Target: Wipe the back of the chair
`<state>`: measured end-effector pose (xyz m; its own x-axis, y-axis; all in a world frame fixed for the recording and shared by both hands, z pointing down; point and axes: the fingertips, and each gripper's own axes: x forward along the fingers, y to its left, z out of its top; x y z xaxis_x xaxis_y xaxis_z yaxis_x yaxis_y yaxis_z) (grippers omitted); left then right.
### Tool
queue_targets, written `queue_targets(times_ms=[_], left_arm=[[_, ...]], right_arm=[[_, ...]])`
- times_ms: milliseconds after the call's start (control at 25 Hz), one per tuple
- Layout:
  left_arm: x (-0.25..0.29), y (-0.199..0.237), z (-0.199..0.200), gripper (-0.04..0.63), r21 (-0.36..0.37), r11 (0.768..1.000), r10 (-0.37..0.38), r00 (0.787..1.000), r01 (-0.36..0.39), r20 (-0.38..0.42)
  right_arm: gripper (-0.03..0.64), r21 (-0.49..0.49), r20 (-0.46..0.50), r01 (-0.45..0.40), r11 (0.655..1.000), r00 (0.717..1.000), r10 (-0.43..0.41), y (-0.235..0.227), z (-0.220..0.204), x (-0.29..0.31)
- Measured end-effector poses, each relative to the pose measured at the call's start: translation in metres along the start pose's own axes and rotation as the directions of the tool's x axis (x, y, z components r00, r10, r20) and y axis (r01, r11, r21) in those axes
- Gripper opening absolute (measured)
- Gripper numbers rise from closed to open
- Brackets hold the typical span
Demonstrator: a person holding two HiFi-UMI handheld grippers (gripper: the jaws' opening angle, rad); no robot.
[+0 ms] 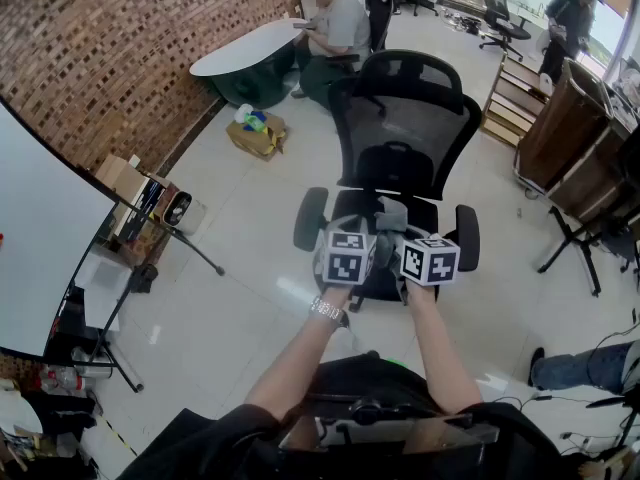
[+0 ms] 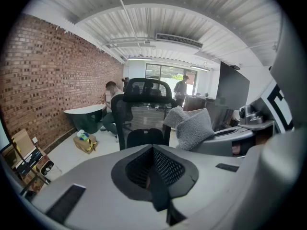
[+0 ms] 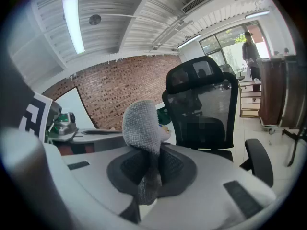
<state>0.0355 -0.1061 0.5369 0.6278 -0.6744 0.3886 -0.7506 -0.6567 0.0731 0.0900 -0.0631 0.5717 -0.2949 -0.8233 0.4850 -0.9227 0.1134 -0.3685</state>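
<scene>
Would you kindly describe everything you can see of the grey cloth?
The grey cloth looks like a knitted fabric, bunched into a folded wad. The right gripper is shut on its lower part, so the rounded top sticks up above the jaws. It is held before the chair, apart from its mesh back.

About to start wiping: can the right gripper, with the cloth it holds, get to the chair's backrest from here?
Probably yes. The right gripper, jaws shut on the grey cloth, faces the mesh backrest with nothing standing between them. The armrest sits off to the side.
</scene>
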Motion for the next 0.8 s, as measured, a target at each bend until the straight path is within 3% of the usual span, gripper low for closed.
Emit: queue_targets(times_ms=[200, 400, 680, 800], left_arm=[[0.031, 0.050, 0.027, 0.004, -0.011, 1.000, 0.020, 1.000, -0.020, -0.001], [0.066, 0.074, 0.046, 0.003, -0.028, 1.000, -0.013, 1.000, 0.013, 0.007], [0.103, 0.058, 0.049, 0.003, -0.050, 0.997, -0.052, 0.999, 0.052, 0.005], [0.113, 0.060, 0.054, 0.003, -0.046, 0.998, -0.045, 0.999, 0.045, -0.007]], right_arm=[[0.026, -0.011, -0.007, 0.021, 1.000, 1.000, -0.021, 0.001, 0.033, 0.043], [0.026, -0.016, -0.016, 0.061, 0.998, 0.998, -0.062, -0.003, 0.054, 0.074], [0.026, 0.012, -0.089, 0.078, 0.997, 0.993, -0.076, -0.045, 0.046, 0.095], [0.026, 0.003, -0.055, 0.056, 0.998, 0.997, -0.056, -0.055, 0.080, 0.112]])
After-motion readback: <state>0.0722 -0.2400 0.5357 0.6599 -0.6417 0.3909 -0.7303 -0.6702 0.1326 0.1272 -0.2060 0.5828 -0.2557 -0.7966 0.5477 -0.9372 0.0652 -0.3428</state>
